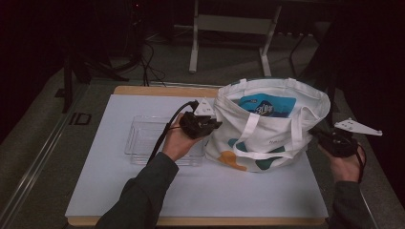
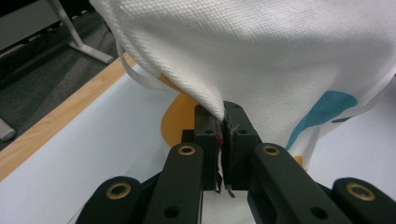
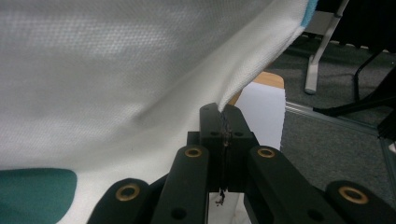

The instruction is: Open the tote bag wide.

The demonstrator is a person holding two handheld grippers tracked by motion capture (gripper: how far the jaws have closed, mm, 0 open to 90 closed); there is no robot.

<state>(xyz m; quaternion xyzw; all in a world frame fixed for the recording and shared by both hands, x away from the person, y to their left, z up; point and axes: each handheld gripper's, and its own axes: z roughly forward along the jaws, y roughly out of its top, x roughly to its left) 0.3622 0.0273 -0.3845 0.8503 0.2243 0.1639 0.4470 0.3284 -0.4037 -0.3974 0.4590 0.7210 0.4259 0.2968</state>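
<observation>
Dim room, white sheet covering the worktop (image 1: 143,191), and the tote bag (image 1: 267,129) is standing at its right half, beside a clear tray (image 1: 143,136). Left tongs (image 2: 223,122) are clenching a pinch of the bag's cloth; right tongs (image 3: 223,119) are doing likewise on the opposite side, a blue packet (image 1: 267,106) showing inside.

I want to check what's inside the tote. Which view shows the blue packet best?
The high view: it looks down into the open tote, where the blue packet lies against the far wall. The left gripper view and right gripper view give just the tote's outer cloth pinched in their jaws, nothing of the inside.
</observation>
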